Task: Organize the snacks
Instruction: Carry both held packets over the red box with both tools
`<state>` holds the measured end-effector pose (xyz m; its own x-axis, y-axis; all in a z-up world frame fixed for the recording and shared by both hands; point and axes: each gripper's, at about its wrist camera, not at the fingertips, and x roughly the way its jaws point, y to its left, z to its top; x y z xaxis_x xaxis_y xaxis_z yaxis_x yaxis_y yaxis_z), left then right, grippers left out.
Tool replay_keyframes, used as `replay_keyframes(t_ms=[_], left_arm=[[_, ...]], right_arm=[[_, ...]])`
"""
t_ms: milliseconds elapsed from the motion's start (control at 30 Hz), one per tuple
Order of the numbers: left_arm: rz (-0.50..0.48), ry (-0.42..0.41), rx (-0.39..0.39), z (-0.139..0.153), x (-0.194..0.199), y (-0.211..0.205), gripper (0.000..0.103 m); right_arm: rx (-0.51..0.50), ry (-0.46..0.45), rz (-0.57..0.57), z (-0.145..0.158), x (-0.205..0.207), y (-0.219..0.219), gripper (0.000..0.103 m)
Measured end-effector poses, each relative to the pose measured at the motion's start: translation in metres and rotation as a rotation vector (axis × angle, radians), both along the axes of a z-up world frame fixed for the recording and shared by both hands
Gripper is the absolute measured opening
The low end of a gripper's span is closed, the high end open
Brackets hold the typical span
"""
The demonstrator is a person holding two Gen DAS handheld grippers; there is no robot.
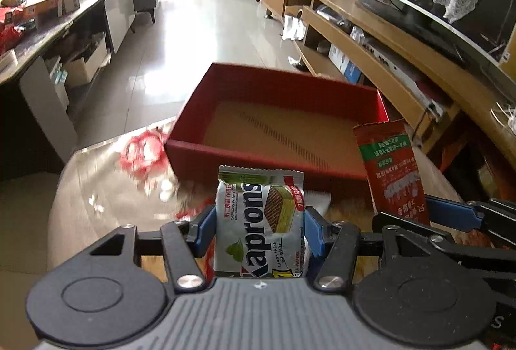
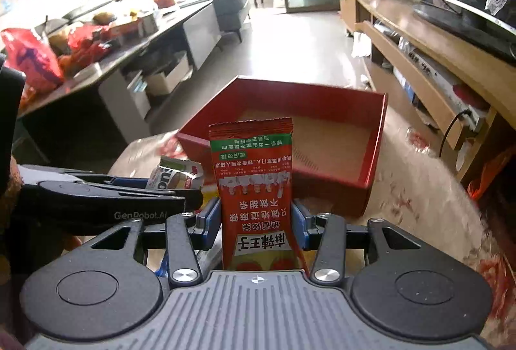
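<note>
Snacks are in transit: the left gripper (image 1: pixel 259 221) is clamped on a wafer pack (image 1: pixel 260 221), the right gripper (image 2: pixel 256 221) on a red sachet (image 2: pixel 254 189). Both hover above the table's near edge, short of the empty red box (image 1: pixel 274 111). Next, seemingly: carry over its near wall, then release.

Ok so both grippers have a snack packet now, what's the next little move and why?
Probably carry both packets forward over the red box and let go. The left gripper is clamped on the Kaprons wafer pack, the right gripper on the red spicy strip packet. The box sits just ahead of both, and its brown floor looks bare, so there is room to drop them in.
</note>
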<state>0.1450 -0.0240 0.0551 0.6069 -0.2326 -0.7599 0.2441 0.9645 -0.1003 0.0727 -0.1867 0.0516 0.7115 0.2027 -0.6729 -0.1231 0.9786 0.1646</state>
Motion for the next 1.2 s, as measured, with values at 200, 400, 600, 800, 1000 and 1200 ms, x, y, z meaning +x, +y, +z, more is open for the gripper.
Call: replay_keyframes(t_ms=[200, 400, 600, 800, 1000, 1200], left_arm=[[0.015, -0.022, 0.006, 0.004, 0.033, -0.014, 0.057], [0.026, -0.034, 0.019, 0.002, 0.062, -0.028, 0.057], [0.034, -0.043, 0.054, -0.006, 0.089, -0.041, 0.057], [0.053, -0.029, 0.082, -0.022, 0.115, -0.052, 0.057], [0.062, -0.013, 0.097, -0.037, 0.132, -0.058, 0.057], [0.078, 0.009, 0.119, -0.053, 0.141, -0.060, 0.057]], right_arm=[[-0.004, -0.019, -0.039, 0.004, 0.028, -0.009, 0.053], [-0.007, -0.028, -0.069, 0.002, 0.054, -0.019, 0.053], [-0.012, -0.022, -0.089, -0.003, 0.078, -0.026, 0.053], [-0.016, 0.003, -0.103, -0.016, 0.101, -0.031, 0.053], [-0.014, 0.024, -0.115, -0.029, 0.120, -0.037, 0.053], [-0.023, 0.050, -0.119, -0.041, 0.132, -0.037, 0.053]])
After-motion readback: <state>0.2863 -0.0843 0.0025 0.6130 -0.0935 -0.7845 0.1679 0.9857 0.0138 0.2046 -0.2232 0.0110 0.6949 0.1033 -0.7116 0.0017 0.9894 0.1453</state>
